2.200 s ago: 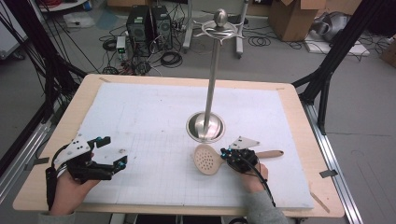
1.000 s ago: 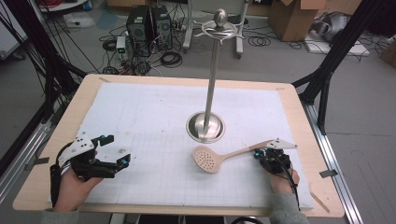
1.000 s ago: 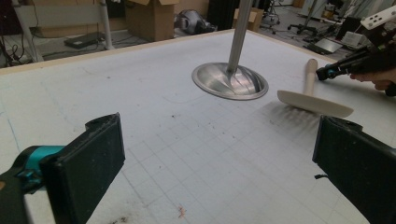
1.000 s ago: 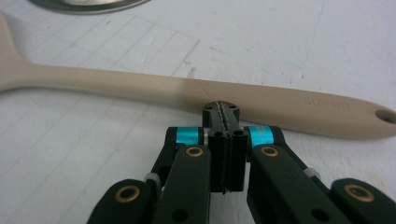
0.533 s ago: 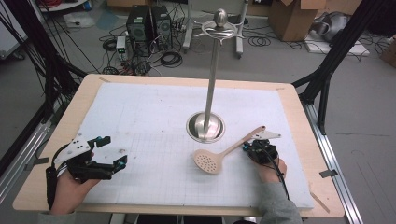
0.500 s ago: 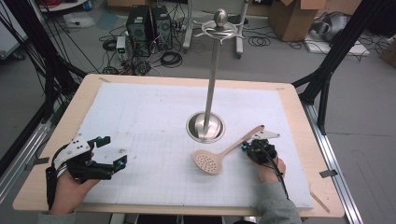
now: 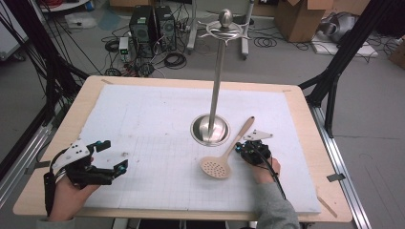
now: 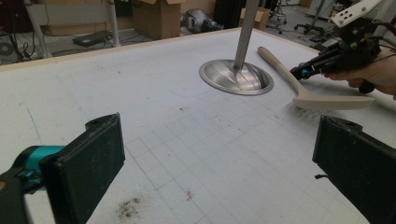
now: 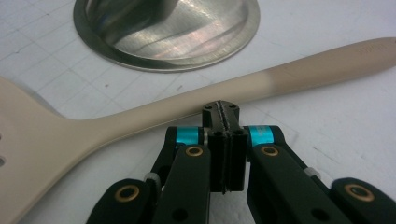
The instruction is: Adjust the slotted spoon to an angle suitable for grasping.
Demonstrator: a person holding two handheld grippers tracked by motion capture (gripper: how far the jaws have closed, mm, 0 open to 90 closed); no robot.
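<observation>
A beige slotted spoon (image 7: 228,153) lies flat on the white mat, head towards the person and handle pointing up-right past the stand's round steel base (image 7: 210,129). My right gripper (image 7: 239,148) is shut with nothing between its jaws, and its tip rests against the middle of the handle (image 9: 280,77) from the right. The right gripper view shows the right gripper (image 9: 221,110) with jaws pressed together, the base (image 9: 163,32) just beyond. My left gripper (image 7: 117,153) rests open near the mat's front left, holding nothing. From the left gripper (image 8: 219,158) I see the spoon (image 8: 299,91) and the right gripper (image 8: 306,72).
The stand's thin pole (image 7: 218,81) rises from the base to a ring of hooks (image 7: 224,29) at the top. The gridded mat (image 7: 143,114) covers most of the wooden table (image 7: 305,143). Boxes, cables and computers lie on the floor beyond.
My right gripper went from near the spoon's head out to the handle's end, then back left. The handle swung from pointing right to pointing up-right by the base. The left gripper stayed put.
</observation>
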